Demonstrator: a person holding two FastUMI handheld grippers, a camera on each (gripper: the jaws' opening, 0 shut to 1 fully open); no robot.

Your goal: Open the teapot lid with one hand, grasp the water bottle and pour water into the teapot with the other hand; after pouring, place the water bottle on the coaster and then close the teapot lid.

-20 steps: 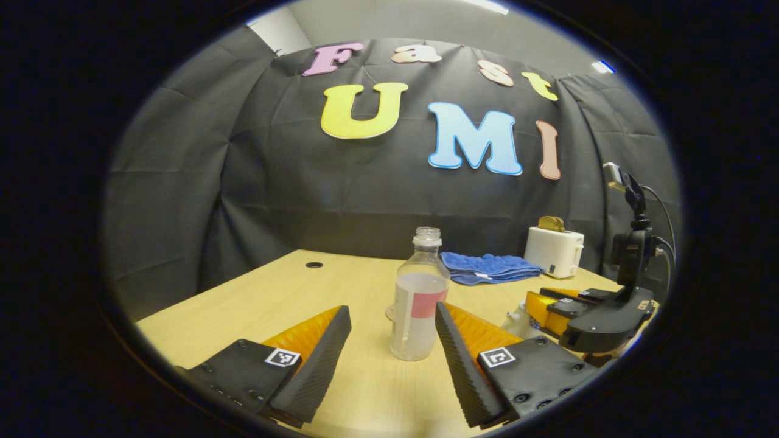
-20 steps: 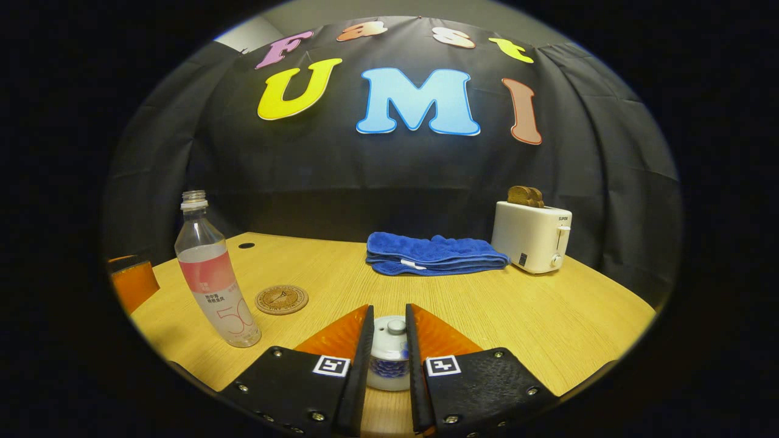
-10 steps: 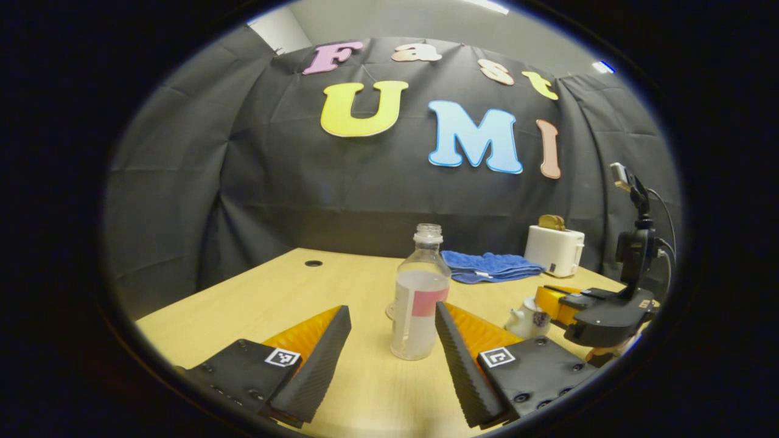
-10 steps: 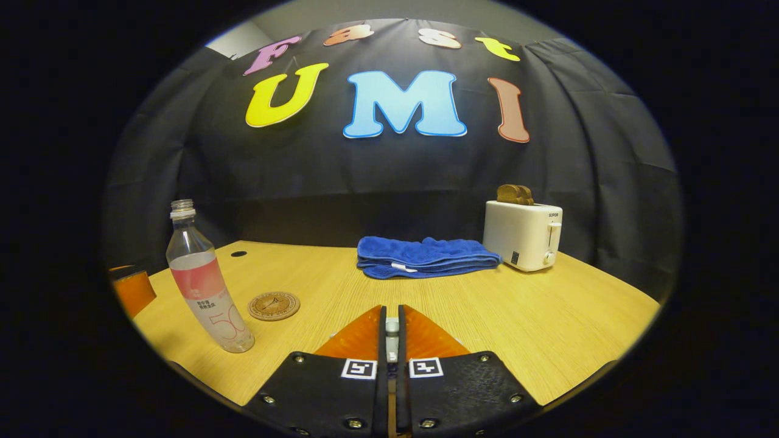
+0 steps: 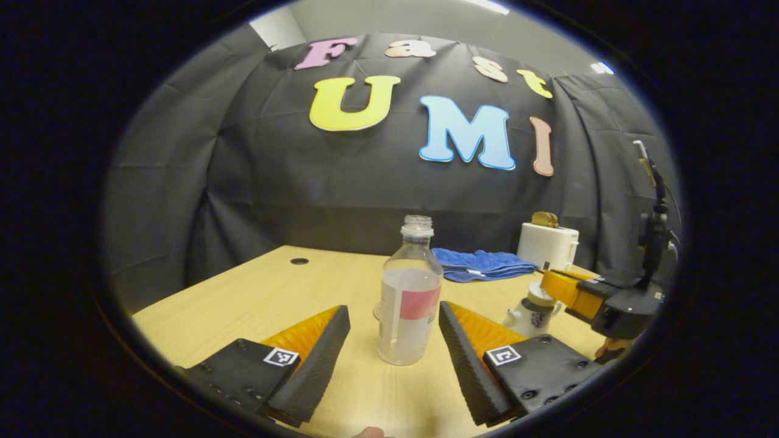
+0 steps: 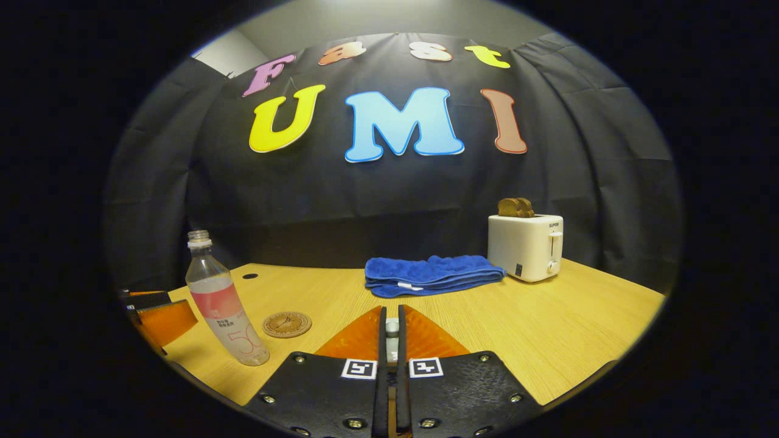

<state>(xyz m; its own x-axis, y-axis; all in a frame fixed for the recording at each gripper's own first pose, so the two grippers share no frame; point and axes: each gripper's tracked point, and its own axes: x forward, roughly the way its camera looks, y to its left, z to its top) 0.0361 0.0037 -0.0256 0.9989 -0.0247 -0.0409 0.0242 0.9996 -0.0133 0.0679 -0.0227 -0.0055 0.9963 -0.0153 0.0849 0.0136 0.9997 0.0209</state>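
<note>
On the wooden table (image 6: 548, 328), your water bottle (image 5: 409, 304) stands uncapped and upright, the coaster (image 6: 287, 324) just behind it and the teapot (image 5: 532, 313) to its right. Your left gripper (image 5: 392, 340) brackets the bottle, its 2 fingers wide apart, not touching. Your right gripper (image 6: 391, 340) is pinched narrow on the lid's knob (image 6: 392, 328), lid raised. Close off-centre and the open bottle could tip and spill.
</note>
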